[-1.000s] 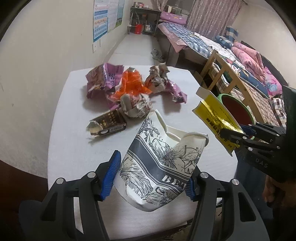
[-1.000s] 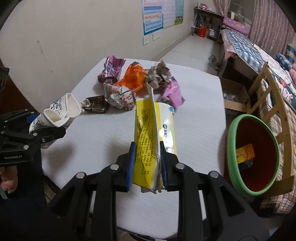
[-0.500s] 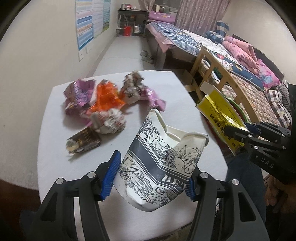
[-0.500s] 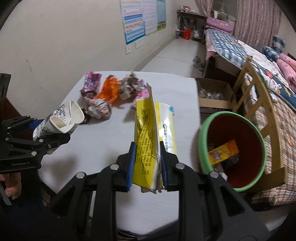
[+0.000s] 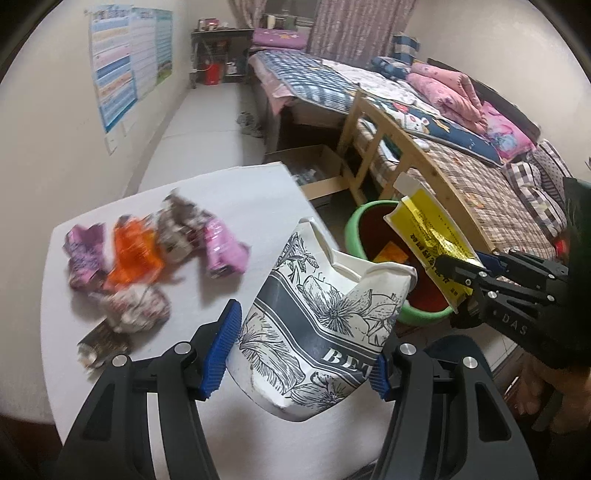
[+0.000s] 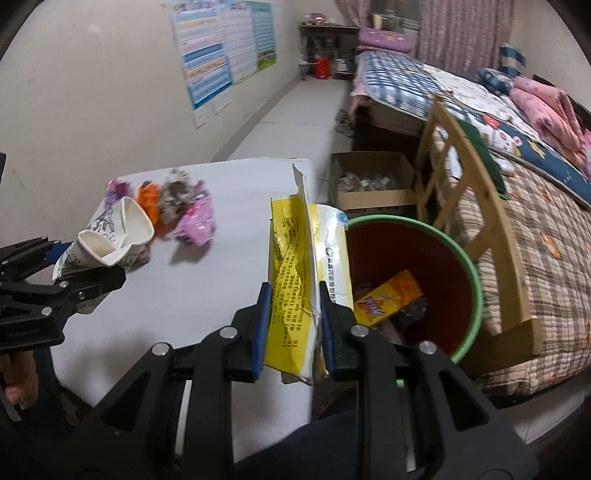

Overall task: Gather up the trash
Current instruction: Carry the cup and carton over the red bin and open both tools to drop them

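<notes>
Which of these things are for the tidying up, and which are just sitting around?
For the job:
- paper cup in the left gripper
- yellow wrapper in the right gripper
- crumpled wrappers on the table
- bin

Just around:
- cardboard box
- bed
- wall posters

Pale, plain wall [image 6: 92, 92] on the left, hung with blue and white printed charts [image 6: 221, 51]. Grey floor [image 6: 295, 122] running back to a dark shelf unit [image 6: 325, 48] with a small red bucket [image 6: 324, 68] below. Bed with checked and blue patterned bedding [image 6: 535, 206] on the right, pink folded blankets [image 5: 450, 92] on top, light wooden rail [image 6: 469, 173] along its side. Open brown cardboard box [image 6: 369, 181] on the floor beside the bed. Striped pinkish curtains [image 5: 354, 29] at the far end.
</notes>
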`<state>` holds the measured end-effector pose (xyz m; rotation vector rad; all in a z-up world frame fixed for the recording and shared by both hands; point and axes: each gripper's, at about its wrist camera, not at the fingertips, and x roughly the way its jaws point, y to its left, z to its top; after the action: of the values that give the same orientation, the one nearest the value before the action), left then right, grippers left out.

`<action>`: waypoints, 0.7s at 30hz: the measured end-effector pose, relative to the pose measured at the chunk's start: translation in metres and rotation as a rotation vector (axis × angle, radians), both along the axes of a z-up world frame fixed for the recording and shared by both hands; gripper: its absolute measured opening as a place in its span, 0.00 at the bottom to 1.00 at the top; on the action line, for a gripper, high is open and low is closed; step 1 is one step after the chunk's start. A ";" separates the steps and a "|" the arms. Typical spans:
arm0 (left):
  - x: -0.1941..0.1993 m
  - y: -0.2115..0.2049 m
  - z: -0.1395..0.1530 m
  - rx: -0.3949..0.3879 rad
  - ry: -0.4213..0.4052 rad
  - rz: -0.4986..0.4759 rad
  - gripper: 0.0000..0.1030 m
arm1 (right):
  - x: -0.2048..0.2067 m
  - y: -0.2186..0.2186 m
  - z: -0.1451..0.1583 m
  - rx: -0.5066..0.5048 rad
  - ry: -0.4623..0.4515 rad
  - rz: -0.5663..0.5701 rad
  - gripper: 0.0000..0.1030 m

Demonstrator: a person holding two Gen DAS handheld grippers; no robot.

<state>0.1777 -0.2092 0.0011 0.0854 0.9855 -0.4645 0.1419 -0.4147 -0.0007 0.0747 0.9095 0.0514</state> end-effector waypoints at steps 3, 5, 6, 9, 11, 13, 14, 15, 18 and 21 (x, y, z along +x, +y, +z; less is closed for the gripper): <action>0.008 -0.022 -0.002 0.005 0.003 -0.027 0.56 | 0.003 -0.025 -0.001 0.005 -0.004 -0.038 0.23; 0.014 -0.039 -0.003 0.007 0.006 -0.046 0.56 | 0.004 -0.044 -0.003 0.006 -0.003 -0.065 0.23; 0.016 -0.047 -0.004 0.008 0.007 -0.055 0.56 | 0.005 -0.048 -0.005 0.006 -0.002 -0.072 0.23; 0.024 -0.075 -0.007 0.010 0.010 -0.091 0.56 | 0.007 -0.069 -0.012 0.007 0.007 -0.099 0.23; 0.029 -0.090 -0.010 0.010 0.015 -0.109 0.56 | 0.009 -0.082 -0.017 0.013 0.013 -0.115 0.23; 0.034 -0.108 -0.013 0.008 0.027 -0.133 0.56 | 0.009 -0.092 -0.022 0.020 0.017 -0.128 0.23; 0.036 -0.116 -0.015 0.006 0.033 -0.143 0.56 | 0.009 -0.095 -0.024 0.024 0.018 -0.133 0.23; 0.038 -0.125 -0.017 0.004 0.038 -0.155 0.56 | 0.010 -0.099 -0.026 0.029 0.020 -0.138 0.23; 0.043 -0.146 -0.021 0.004 0.049 -0.180 0.56 | 0.012 -0.111 -0.033 0.041 0.024 -0.153 0.23; 0.048 -0.168 -0.028 0.014 0.062 -0.212 0.56 | 0.015 -0.123 -0.041 0.055 0.029 -0.170 0.23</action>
<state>0.2254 -0.3773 -0.0274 0.1905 1.0459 -0.6571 0.1573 -0.5373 -0.0414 0.2038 0.9282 -0.0830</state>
